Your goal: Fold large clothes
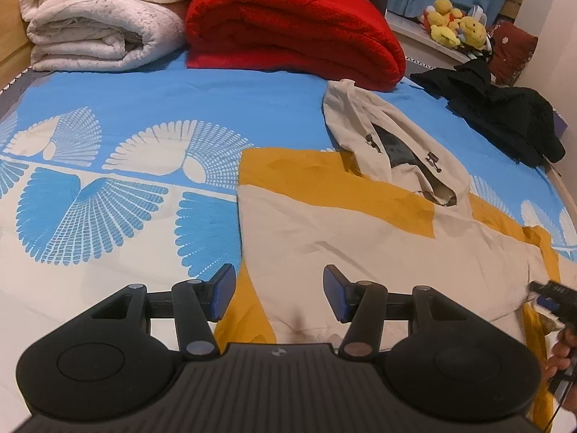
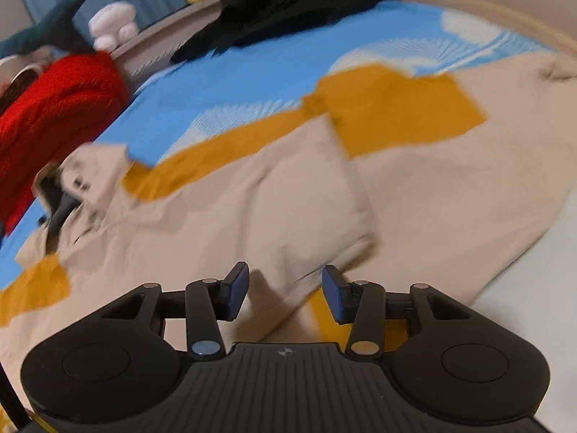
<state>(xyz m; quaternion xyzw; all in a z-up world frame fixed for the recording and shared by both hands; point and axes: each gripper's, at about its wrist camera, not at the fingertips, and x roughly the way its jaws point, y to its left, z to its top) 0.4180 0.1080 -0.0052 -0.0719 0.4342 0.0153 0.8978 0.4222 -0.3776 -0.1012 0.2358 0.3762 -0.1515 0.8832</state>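
left gripper (image 1: 276,294): jaws apart, empty, over near hem | right gripper (image 2: 285,294): jaws apart, apparently empty (blurred view) | beige-and-mustard hooded jacket (image 1: 360,238): flat on blue-and-white patterned bedsheet (image 1: 126,108) | beyond: folded red fleece blanket (image 1: 288,29)

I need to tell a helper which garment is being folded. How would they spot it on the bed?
On the blue-and-white patterned bedsheet, look in front of the folded red fleece blanket. The beige hooded jacket with mustard-yellow panels lies spread flat there, unlike the crumpled black garment beside it.
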